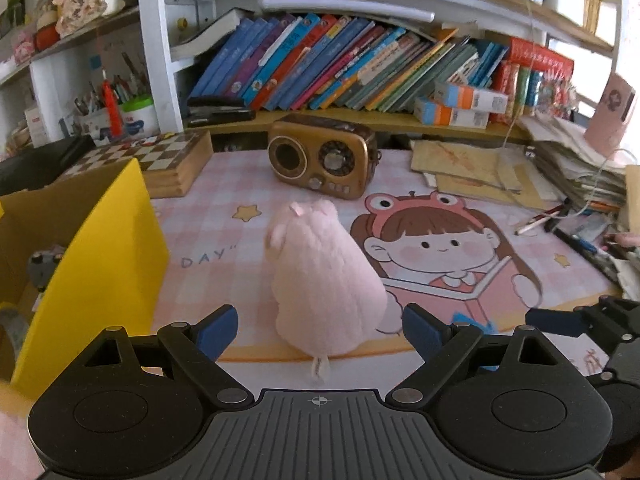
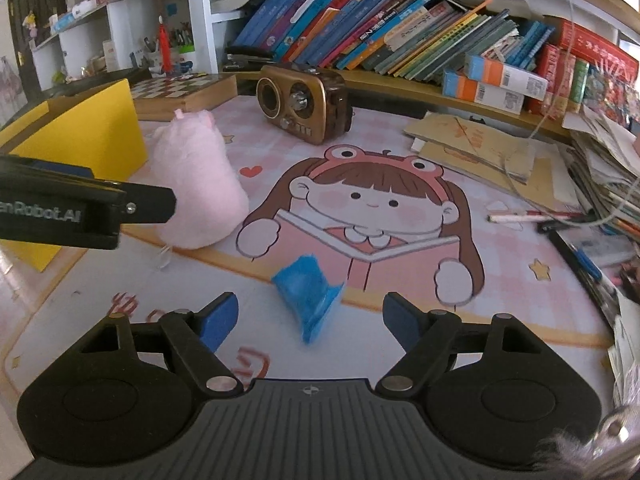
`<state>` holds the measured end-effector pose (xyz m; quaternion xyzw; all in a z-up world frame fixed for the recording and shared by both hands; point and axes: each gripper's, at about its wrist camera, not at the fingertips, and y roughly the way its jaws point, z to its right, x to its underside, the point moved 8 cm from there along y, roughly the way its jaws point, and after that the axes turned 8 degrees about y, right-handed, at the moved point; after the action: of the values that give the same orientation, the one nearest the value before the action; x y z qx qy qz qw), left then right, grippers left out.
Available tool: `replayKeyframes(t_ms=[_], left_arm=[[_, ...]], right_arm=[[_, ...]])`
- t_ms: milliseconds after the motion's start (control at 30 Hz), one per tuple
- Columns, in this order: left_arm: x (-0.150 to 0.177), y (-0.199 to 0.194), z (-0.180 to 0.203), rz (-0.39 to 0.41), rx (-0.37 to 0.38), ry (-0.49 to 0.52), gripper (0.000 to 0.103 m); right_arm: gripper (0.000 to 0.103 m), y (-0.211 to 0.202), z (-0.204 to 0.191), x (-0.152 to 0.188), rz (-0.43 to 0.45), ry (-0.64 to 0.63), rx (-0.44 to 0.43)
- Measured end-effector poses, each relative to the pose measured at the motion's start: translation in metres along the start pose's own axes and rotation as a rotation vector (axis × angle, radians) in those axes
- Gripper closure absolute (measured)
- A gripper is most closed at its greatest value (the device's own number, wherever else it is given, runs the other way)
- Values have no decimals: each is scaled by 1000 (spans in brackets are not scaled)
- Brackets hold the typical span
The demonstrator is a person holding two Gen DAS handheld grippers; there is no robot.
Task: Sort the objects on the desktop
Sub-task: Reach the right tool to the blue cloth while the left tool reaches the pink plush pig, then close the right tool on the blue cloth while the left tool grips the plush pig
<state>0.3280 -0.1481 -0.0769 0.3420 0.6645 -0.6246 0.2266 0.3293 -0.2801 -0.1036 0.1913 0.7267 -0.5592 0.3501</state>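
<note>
Left gripper open w/ pink plush between, not squeezed. Right gripper open by blue scrap, near desk mat front edge. Yellow box at left edge.

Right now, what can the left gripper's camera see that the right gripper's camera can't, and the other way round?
Only the left wrist view looks into the yellow box, where a small grey thing lies. Only the right wrist view shows the whole blue crumpled wrapper between the open right gripper's fingers. Both show the pink plush toy, the brown radio, the chessboard, the books and the left gripper, open.
</note>
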Motion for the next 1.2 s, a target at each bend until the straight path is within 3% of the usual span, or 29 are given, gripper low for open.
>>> replayKeyframes(t_ms=[367, 533, 733, 1033, 1200], left_arm=[[-7, 43, 2, -68, 11, -47, 11], [-7, 57, 1, -97, 0, -54, 12], [-9, 67, 2, -105, 10, -78, 14], [-8, 68, 6, -106, 35, -45, 38], [-5, 52, 8, -91, 49, -17, 40]], right_arm=[[38, 27, 0, -6, -31, -64, -28], [54, 35, -2, -6, -57, -66, -56], [64, 36, -1, -4, -68, -71, -71], [72, 29, 5, -2, -73, -30, -76], [74, 25, 4, -2, -68, -20, -81]])
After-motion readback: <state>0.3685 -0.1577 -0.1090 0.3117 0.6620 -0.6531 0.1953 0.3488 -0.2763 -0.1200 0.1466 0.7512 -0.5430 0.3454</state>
